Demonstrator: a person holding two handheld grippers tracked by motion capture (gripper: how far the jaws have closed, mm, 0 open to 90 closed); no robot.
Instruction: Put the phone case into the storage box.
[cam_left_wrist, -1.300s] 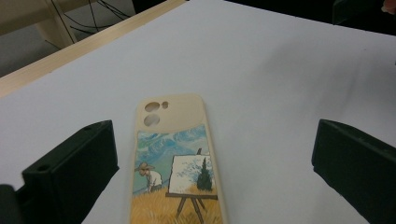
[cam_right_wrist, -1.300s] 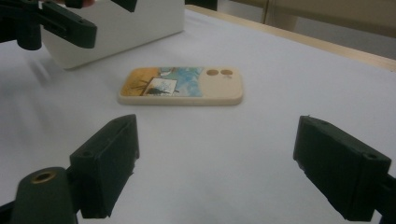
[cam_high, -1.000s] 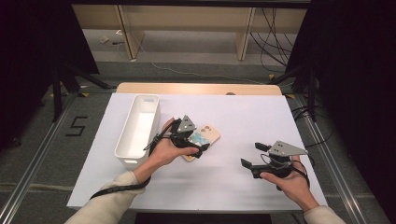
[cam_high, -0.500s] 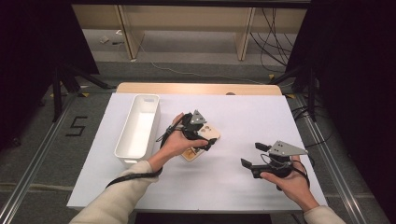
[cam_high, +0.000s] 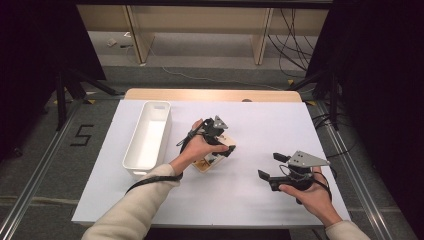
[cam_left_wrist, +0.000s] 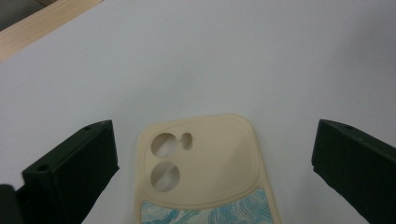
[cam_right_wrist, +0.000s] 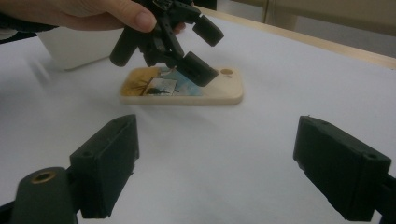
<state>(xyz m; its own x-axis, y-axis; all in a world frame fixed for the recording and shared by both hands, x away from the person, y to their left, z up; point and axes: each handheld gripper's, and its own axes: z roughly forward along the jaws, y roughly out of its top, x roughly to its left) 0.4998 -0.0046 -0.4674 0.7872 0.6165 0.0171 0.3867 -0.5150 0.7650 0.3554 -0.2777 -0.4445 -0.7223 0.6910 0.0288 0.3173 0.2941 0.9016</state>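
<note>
Jaws of the left gripper (cam_high: 220, 142) stand wide apart over the cream phone case (cam_left_wrist: 205, 172), straddling its camera end without clamping it; contact is hard to judge. The case lies flat on the white table (cam_high: 260, 125), just right of the white bin (cam_high: 148, 140). The right gripper (cam_high: 274, 167) hangs near the right edge, jaws spread, gripping nothing. The case's near end is cut off in the left gripper view.

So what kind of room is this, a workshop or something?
Probably a lab recording booth: a white-topped table walled by black curtains, loose cables on the grey floor, and a person working hand-held black tongs.
</note>
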